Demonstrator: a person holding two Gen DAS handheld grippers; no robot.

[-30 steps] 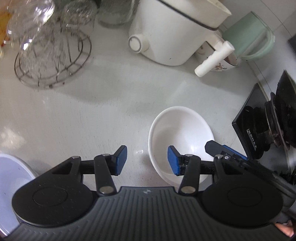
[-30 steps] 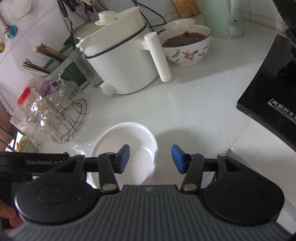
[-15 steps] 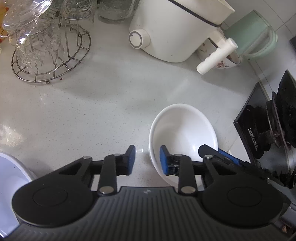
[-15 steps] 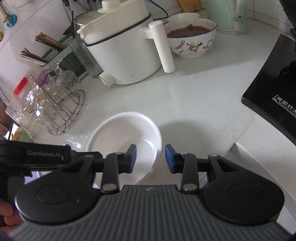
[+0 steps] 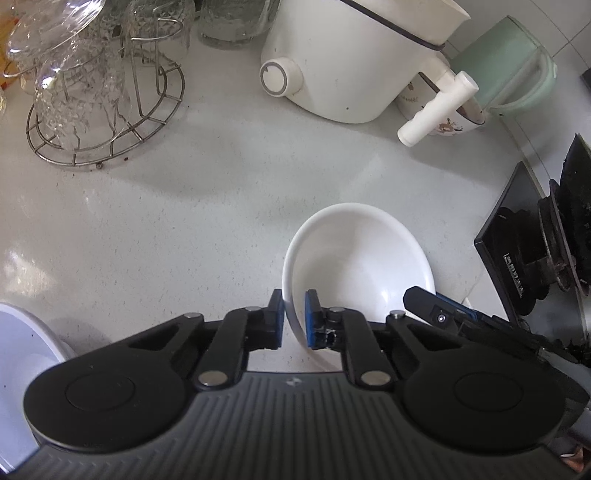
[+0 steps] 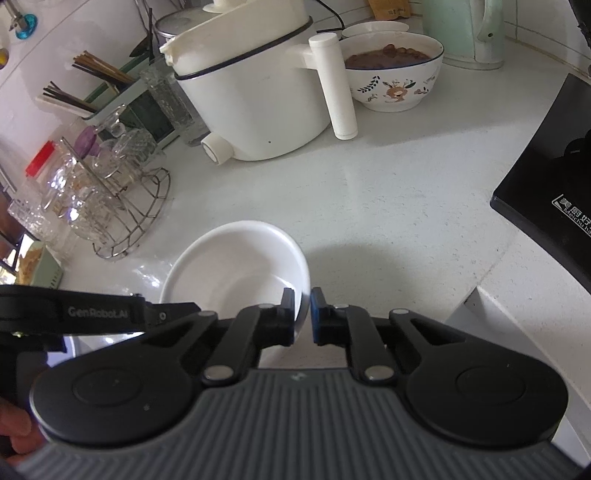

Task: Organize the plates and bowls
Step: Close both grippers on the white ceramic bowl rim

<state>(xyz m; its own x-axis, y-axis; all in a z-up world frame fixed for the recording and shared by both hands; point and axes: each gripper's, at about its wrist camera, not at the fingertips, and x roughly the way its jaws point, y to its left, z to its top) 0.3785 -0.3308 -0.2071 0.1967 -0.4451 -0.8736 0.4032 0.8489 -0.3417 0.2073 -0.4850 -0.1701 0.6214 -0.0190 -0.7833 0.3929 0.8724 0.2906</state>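
I have both tongs clamped on the same round white ceramic bowl (image 5: pixel 360 258). My left tongs (image 5: pixel 294 317) pinch its rim at lower centre of the left wrist view, one blue pad outside the wall and one inside. My right tongs (image 6: pixel 303 315) pinch the opposite side of the rim at lower centre of the right wrist view, in the same way. The bowl is empty and sits low in the middle of both frames, over the pale speckled tabletop (image 5: pixel 184 221).

The tabletop is glossy, with soft shadows and a bright glare patch at the left edge of the left wrist view. In the upper centre stands a cream-white electric cooking pot with a stick handle (image 6: pixel 255 92). Right of it is a white bowl printed with leaves and a deer, holding dark brown food (image 6: pixel 393 77), and behind that a pale green kettle (image 6: pixel 465 29). A round wire rack of cut-glass tumblers (image 5: pixel 103 92) fills the upper left. A holder of dark chopsticks (image 6: pixel 92 85) stands against the white wall. A black glass hob (image 6: pixel 546 177) takes the right edge.

The left tongs' black arm in the right wrist view reads "GenRobot.AI" (image 6: pixel 98 313). The hob carries white printing that begins "Meichu"; the rest I cannot read.
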